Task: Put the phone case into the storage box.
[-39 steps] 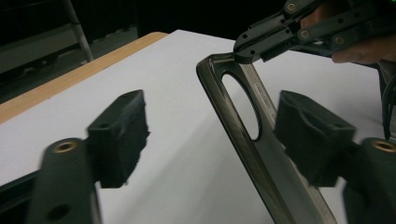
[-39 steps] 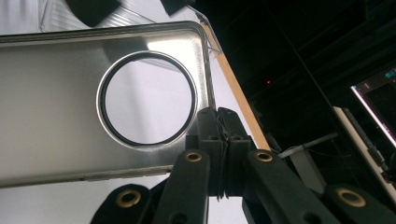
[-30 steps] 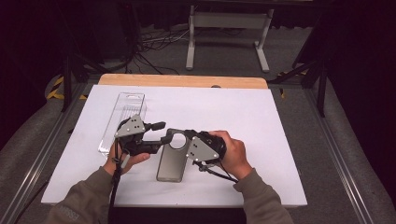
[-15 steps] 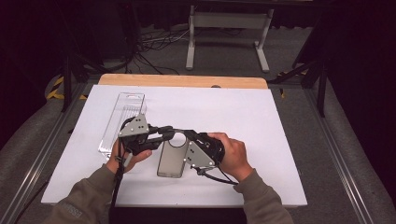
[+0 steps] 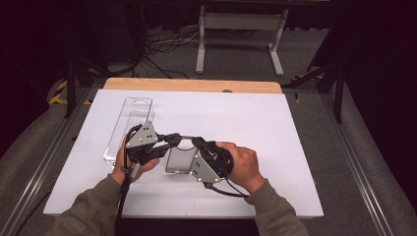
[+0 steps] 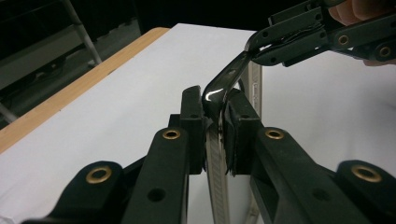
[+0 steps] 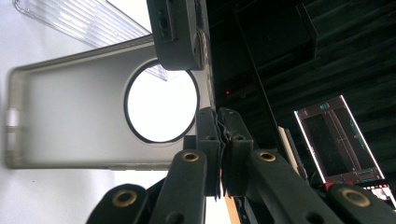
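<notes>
Two grippers now pinch one see-through phone case (image 5: 178, 160), which they hold up a little over the white table (image 5: 275, 147). The case is grey and clear, with a big round hole (image 7: 161, 100) near one end.

A moment ago the left gripper (image 5: 172, 141) was partly open next to the case. Its jaws have just been closing, and now they are tight on the case's top edge, near the round hole. In the left gripper view the thin edge of the case (image 6: 219, 93) sits squeezed between the two black pads. The case looks bent there, so it must be soft. The case also sits a little higher and nearer the left hand than it did a second ago.

The right gripper (image 5: 200, 147) is pinched shut on the other long side of the case. In the right gripper view its jaws look almost together, with just the thin rim (image 7: 205, 93) between them.

With both sides gripped, I think the person can now pull, bend or turn the case. If the pull is too hard, the soft rim may slip out.

A clear plastic box (image 5: 130, 123) lies flat on the table just behind the left hand (image 5: 130, 164), and no gripper touches it.
</notes>
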A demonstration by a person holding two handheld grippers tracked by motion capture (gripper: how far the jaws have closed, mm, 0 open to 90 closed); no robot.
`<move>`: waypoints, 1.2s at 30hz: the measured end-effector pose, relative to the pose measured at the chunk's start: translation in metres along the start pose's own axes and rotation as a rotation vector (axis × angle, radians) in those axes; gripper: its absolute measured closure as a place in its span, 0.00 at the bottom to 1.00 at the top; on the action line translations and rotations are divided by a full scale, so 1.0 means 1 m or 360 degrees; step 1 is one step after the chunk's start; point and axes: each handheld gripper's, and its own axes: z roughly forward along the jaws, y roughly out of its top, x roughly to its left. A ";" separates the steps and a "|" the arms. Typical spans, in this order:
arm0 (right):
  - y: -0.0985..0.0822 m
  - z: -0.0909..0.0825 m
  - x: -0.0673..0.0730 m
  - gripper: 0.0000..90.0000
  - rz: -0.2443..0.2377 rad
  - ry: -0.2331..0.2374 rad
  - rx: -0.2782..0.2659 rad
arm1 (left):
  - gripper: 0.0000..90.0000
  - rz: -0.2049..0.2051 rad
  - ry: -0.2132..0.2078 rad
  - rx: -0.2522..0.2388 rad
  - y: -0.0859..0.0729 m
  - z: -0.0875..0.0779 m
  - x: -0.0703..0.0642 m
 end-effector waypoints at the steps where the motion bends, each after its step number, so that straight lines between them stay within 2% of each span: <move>1: 0.000 0.000 0.000 0.97 0.0010 -0.0013 -0.0009 | 0.90 -0.0003 0.0003 -0.0010 0.000 0.000 0.000; 5: 0.000 0.000 -0.001 0.96 0.0035 -0.0012 -0.0030 | 0.90 -0.0009 0.0019 -0.0047 0.000 -0.002 -0.002; 8: -0.001 0.000 -0.002 0.94 0.0104 -0.0017 -0.0055 | 0.90 -0.0018 0.0043 -0.0083 0.000 -0.004 -0.003; 14: -0.003 -0.003 -0.008 0.87 0.0311 0.0000 -0.0160 | 0.90 -0.0093 0.0067 -0.0173 -0.003 -0.009 0.003; 16: -0.006 -0.004 -0.010 0.85 0.0398 0.0039 -0.0176 | 0.90 -0.0114 0.0057 -0.0188 -0.005 -0.012 0.006; 25: -0.021 -0.005 -0.011 0.74 0.0668 0.0100 -0.0203 | 0.90 -0.0107 0.0073 -0.0262 -0.006 -0.019 0.007; 31: -0.032 -0.008 -0.010 0.69 0.0766 0.0114 -0.0199 | 0.90 -0.0112 0.0062 -0.0281 -0.007 -0.021 0.007; 36: -0.039 -0.008 -0.009 0.66 0.0808 0.0108 -0.0179 | 0.90 -0.0112 0.0070 -0.0292 -0.008 -0.024 0.009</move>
